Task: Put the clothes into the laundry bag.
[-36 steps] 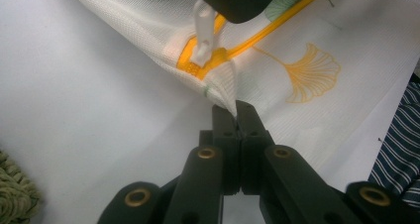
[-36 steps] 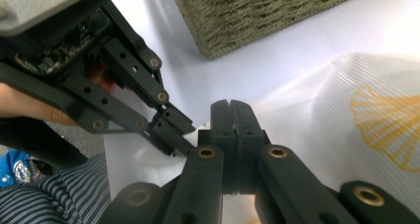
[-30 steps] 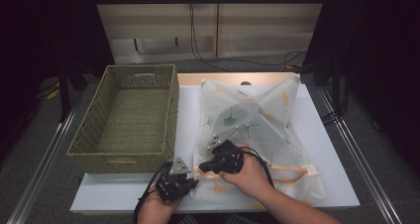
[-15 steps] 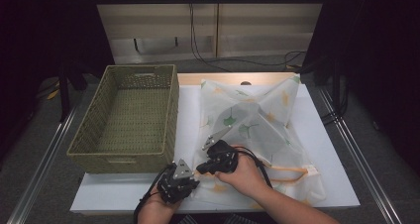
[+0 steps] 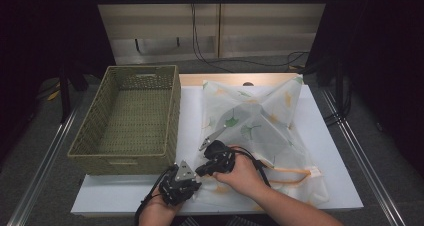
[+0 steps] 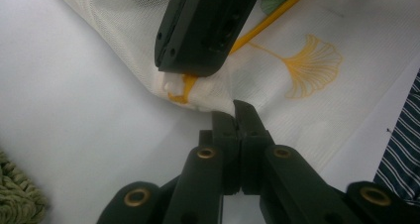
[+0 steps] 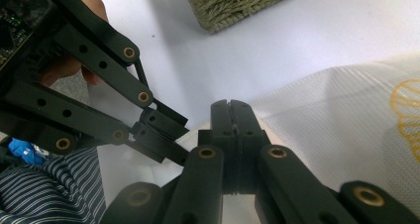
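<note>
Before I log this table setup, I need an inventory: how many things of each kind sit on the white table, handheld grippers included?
Woven olive-green rectangular basket: 1
White mesh cover printed with yellow and green ginkgo leaves: 1
Black two-jaw handheld grippers: 2, the left gripper and the right gripper
Total: 4

Wicker basket (image 5: 127,117) hogs left side of worktop (image 5: 189,106), tall walls, open top, inside empty so reach-in from above works. Mesh food cover (image 5: 255,121) sprawls over middle and right, its peak sticks up, edges drape flat near front. Bare strip between basket and cover, narrow but passable. Left gripper (image 5: 179,182) and right gripper (image 5: 216,158) crowd front edge, nearly touching, fingers (image 6: 237,122) pressed together at cover's corner. Back and far right edge: thin bare margin.
</note>
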Action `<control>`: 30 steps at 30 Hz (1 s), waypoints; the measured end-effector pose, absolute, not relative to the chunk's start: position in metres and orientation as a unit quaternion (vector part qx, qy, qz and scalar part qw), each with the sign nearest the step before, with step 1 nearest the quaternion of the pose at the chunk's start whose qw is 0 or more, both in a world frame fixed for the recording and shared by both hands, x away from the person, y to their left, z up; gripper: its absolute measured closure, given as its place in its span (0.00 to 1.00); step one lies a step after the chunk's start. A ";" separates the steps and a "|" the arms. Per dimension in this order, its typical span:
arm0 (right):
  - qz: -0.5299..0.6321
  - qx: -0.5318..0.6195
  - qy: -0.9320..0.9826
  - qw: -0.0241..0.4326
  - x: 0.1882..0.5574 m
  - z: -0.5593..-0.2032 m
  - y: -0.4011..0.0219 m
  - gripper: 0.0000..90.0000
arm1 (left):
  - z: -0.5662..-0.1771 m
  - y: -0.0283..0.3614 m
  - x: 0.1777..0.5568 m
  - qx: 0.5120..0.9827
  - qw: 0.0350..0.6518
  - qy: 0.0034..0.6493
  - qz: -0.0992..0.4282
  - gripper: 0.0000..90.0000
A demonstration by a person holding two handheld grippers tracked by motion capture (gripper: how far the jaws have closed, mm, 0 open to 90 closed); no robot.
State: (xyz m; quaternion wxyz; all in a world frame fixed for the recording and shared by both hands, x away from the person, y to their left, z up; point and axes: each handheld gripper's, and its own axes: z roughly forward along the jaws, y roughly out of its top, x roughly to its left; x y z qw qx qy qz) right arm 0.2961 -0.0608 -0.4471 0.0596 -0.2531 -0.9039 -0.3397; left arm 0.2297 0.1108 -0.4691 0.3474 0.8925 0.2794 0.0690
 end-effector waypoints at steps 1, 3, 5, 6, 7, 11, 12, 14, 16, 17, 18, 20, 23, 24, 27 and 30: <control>-0.340 -0.252 -0.904 0.058 0.296 -0.447 -0.061 1.00 | -0.469 0.112 0.230 0.893 0.347 0.277 0.070 0.99; -0.343 -0.251 -0.904 0.052 0.294 -0.445 -0.062 1.00 | -0.469 0.113 0.231 0.892 0.349 0.280 0.059 0.92; -0.350 -0.245 -0.903 0.044 0.293 -0.443 -0.066 1.00 | -0.468 0.114 0.232 0.890 0.351 0.284 0.058 0.77; -0.349 -0.242 -0.904 0.047 0.293 -0.442 -0.067 1.00 | -0.469 0.114 0.232 0.887 0.359 0.285 0.057 0.73; -0.350 -0.247 -0.903 0.044 0.292 -0.440 -0.068 1.00 | -0.468 0.114 0.232 0.886 0.360 0.286 0.057 0.70; -0.361 -0.237 -0.901 0.038 0.289 -0.436 -0.072 1.00 | -0.467 0.116 0.235 0.876 0.371 0.305 0.049 0.59; -0.364 -0.236 -0.900 0.039 0.289 -0.436 -0.073 1.00 | -0.467 0.117 0.236 0.877 0.371 0.302 0.049 0.59; -0.369 -0.236 -0.898 0.051 0.288 -0.435 -0.074 1.00 | -0.467 0.118 0.238 0.876 0.370 0.304 0.049 0.58; -0.370 -0.232 -0.898 0.050 0.287 -0.435 -0.074 1.00 | -0.468 0.117 0.239 0.876 0.371 0.305 0.050 0.61; -0.369 -0.229 -0.899 0.053 0.287 -0.435 -0.074 1.00 | -0.468 0.117 0.239 0.874 0.370 0.311 0.050 0.63; -0.369 -0.232 -0.899 0.052 0.287 -0.435 -0.073 1.00 | -0.468 0.117 0.240 0.877 0.364 0.310 0.049 0.65; -0.366 -0.236 -0.898 0.057 0.288 -0.435 -0.074 1.00 | -0.469 0.117 0.240 0.876 0.362 0.313 0.051 0.67; -0.367 -0.243 -0.896 0.062 0.287 -0.434 -0.076 1.00 | -0.471 0.118 0.242 0.871 0.371 0.319 0.049 0.71; -0.366 -0.240 -0.897 0.060 0.287 -0.434 -0.076 1.00 | -0.470 0.118 0.244 0.874 0.366 0.316 0.048 0.72; -0.368 -0.243 -0.896 0.059 0.287 -0.433 -0.078 1.00 | -0.468 0.116 0.247 0.869 0.375 0.318 0.042 0.73; -0.369 -0.242 -0.896 0.053 0.285 -0.431 -0.079 1.00 | -0.470 0.118 0.245 0.869 0.372 0.322 0.042 0.75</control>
